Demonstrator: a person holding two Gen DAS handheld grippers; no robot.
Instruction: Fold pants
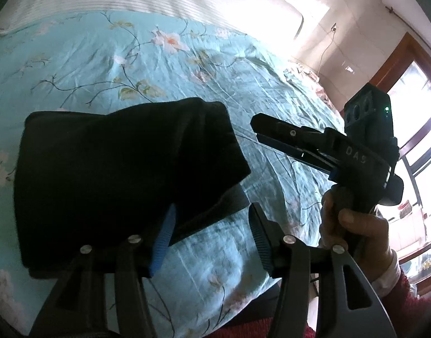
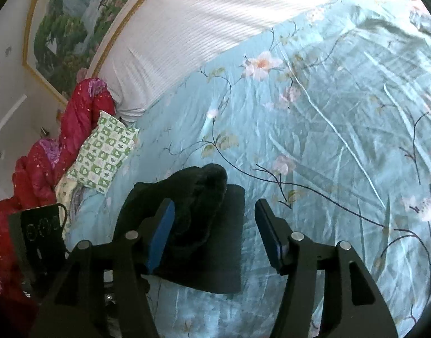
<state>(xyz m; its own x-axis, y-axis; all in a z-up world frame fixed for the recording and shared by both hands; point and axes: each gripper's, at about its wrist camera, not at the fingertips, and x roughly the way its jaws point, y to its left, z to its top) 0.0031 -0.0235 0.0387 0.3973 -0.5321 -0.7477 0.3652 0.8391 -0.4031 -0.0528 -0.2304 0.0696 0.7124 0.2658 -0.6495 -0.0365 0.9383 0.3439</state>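
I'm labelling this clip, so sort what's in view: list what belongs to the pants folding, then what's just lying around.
Belongs to the job:
- black pants, folded into a bundle on the floral bedsheet
- left gripper, open
- right gripper, open

Just lying about:
- green-and-white pillow
- red quilt
- white striped bedding
- framed landscape picture
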